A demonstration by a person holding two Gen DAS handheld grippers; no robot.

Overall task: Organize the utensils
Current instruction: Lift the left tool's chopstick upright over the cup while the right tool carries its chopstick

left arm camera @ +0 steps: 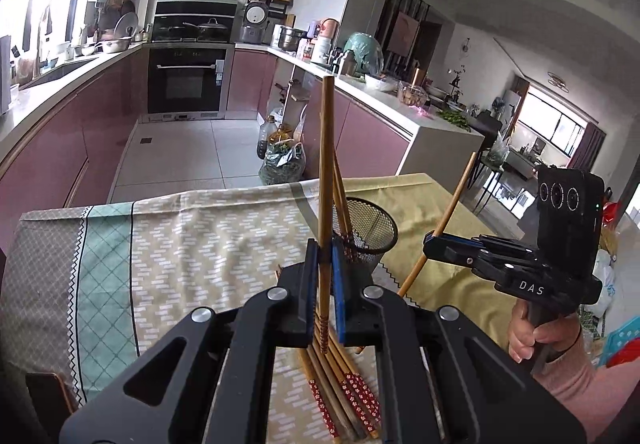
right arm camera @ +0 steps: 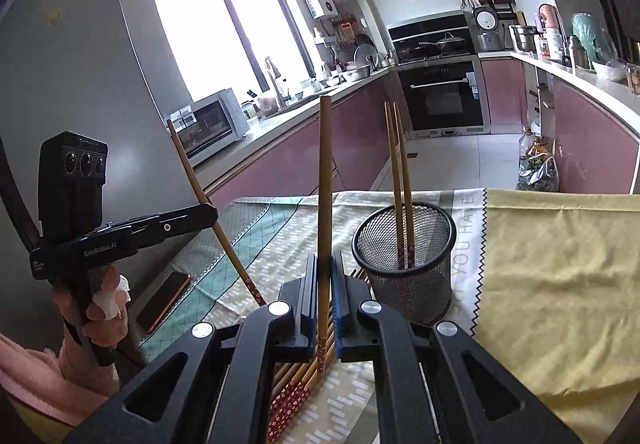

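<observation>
Wooden chopstick [left arm camera: 325, 179] clamped upright in left gripper [left arm camera: 325, 264], another chopstick [right arm camera: 325, 187] clamped in right gripper [right arm camera: 325, 276]; both lifted, probably to drop ends-down into mesh cup [right arm camera: 408, 260]. Two sticks [right arm camera: 401, 179] stand in the cup already. Spare pile [left arm camera: 340, 380] lies near the cup on cloth-covered bench [left arm camera: 192, 244]. Pink kitchen beyond.

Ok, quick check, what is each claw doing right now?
Left claw: shut on one chopstick, held upright above the pile.
Right claw: shut on another chopstick, also upright.
</observation>
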